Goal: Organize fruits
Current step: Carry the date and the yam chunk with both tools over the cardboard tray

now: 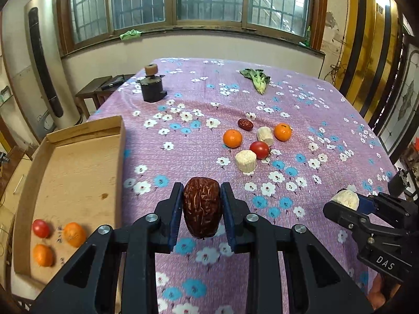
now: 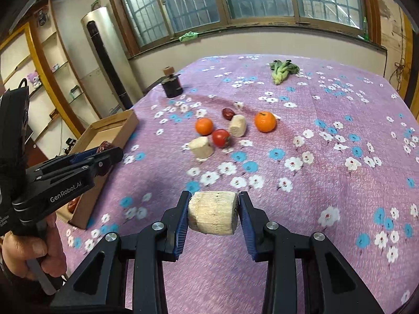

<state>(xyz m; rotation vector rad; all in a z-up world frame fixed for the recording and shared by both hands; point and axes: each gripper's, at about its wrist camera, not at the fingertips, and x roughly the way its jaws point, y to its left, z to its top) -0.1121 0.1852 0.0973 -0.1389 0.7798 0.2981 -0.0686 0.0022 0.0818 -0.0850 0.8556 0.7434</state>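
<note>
— How far along are you?

— Both hands are loaded. My left gripper (image 1: pixel 201 210) has its fingers clamped on a wrinkled red date (image 1: pixel 201 206), low centre in the left view, over the flowered table (image 1: pixel 301 99). My right gripper (image 2: pixel 213 217) has its fingers pressed on a pale corn chunk (image 2: pixel 213 216), low centre in the right view.

— What's already sorted?

— In the cardboard box (image 1: pixel 121 157), lower left of the left view: one tomato (image 1: pixel 41 228) and two oranges (image 1: pixel 74 234).

— And what's left?

— Mid-frame, further out, a loose cluster on the cloth: two oranges (image 1: pixel 232 138), a tomato (image 1: pixel 259 150), two corn pieces (image 1: pixel 245 160), a second date (image 1: pixel 245 124). Past those, a leafy green (image 1: pixel 256 78) near the far edge. By my count, under halfway.
</note>
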